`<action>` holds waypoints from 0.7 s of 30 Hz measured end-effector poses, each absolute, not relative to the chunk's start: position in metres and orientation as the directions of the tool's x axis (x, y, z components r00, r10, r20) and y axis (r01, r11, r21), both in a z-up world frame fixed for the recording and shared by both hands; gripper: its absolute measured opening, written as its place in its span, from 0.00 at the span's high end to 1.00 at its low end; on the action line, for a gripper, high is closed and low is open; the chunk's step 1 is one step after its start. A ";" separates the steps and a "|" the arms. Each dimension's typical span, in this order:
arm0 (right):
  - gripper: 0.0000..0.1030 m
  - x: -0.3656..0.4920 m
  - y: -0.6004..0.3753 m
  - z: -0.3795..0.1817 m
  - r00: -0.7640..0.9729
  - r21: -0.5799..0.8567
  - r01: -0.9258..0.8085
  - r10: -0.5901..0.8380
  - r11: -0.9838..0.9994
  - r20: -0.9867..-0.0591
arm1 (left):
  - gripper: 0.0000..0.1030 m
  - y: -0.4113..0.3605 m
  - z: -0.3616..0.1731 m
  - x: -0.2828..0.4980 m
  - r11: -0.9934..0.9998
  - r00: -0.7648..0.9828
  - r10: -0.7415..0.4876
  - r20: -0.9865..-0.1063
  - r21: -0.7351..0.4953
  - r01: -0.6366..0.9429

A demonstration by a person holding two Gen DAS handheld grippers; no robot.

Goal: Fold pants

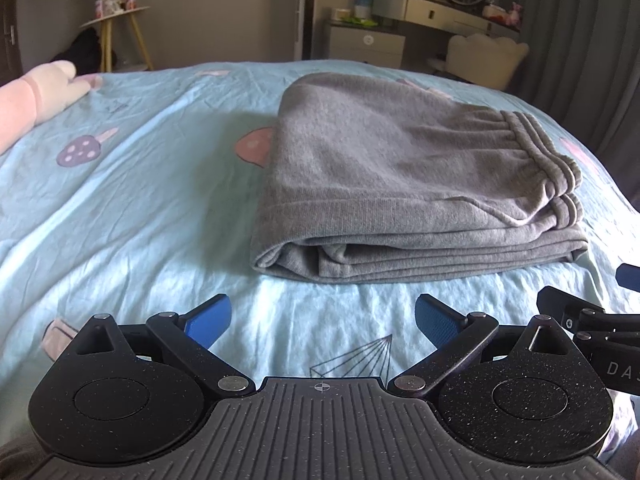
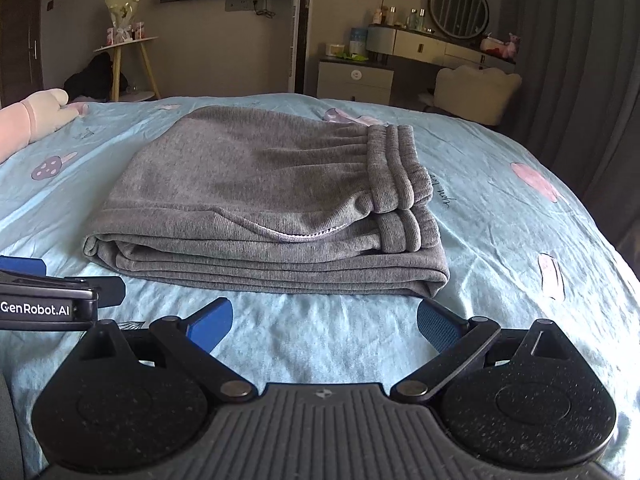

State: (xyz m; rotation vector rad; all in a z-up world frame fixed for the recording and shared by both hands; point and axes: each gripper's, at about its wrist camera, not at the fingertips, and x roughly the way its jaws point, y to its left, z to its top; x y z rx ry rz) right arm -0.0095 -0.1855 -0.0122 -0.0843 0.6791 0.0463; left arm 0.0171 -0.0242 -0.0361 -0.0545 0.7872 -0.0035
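Note:
Grey pants (image 1: 400, 176) lie folded in a thick stack on the light blue bed sheet (image 1: 140, 200), elastic waistband on the right side. They also show in the right wrist view (image 2: 260, 200). My left gripper (image 1: 323, 320) is open and empty, just short of the stack's near edge. My right gripper (image 2: 325, 326) is open and empty, close to the stack's near right corner. The right gripper shows at the right edge of the left wrist view (image 1: 592, 320); the left gripper shows at the left edge of the right wrist view (image 2: 60, 296).
A pink plush toy (image 1: 36, 96) lies at the bed's far left. Beyond the bed stand a small round side table (image 1: 116, 20), a white drawer cabinet (image 1: 366, 44), a vanity with round mirror (image 2: 460, 8), a cream chair (image 2: 476, 92) and grey curtains (image 2: 580, 60).

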 end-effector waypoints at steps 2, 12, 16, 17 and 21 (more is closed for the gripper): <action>0.04 -0.009 -0.186 -0.012 0.777 -0.061 -0.065 0.012 0.996 -0.629 | 0.01 -0.025 -0.036 0.017 0.999 0.705 -0.024 -0.708 -0.048 -0.014; 0.04 -0.010 -0.188 -0.012 0.777 -0.052 -0.057 0.012 0.997 -0.630 | 0.01 -0.026 -0.037 0.016 0.999 0.699 -0.023 -0.715 -0.045 -0.013; 0.04 -0.011 -0.188 -0.012 0.778 -0.055 -0.054 0.007 0.997 -0.629 | 0.01 -0.028 -0.038 0.015 0.999 0.693 -0.020 -0.720 -0.035 -0.008; 0.04 -0.011 -0.188 -0.012 0.777 -0.056 -0.053 0.006 0.997 -0.629 | 0.01 -0.028 -0.038 0.015 0.999 0.692 -0.017 -0.722 -0.031 -0.008; 0.04 -0.011 -0.187 -0.011 0.778 -0.059 -0.050 0.002 0.997 -0.628 | 0.01 -0.029 -0.040 0.016 1.000 0.682 -0.006 -0.732 -0.022 -0.014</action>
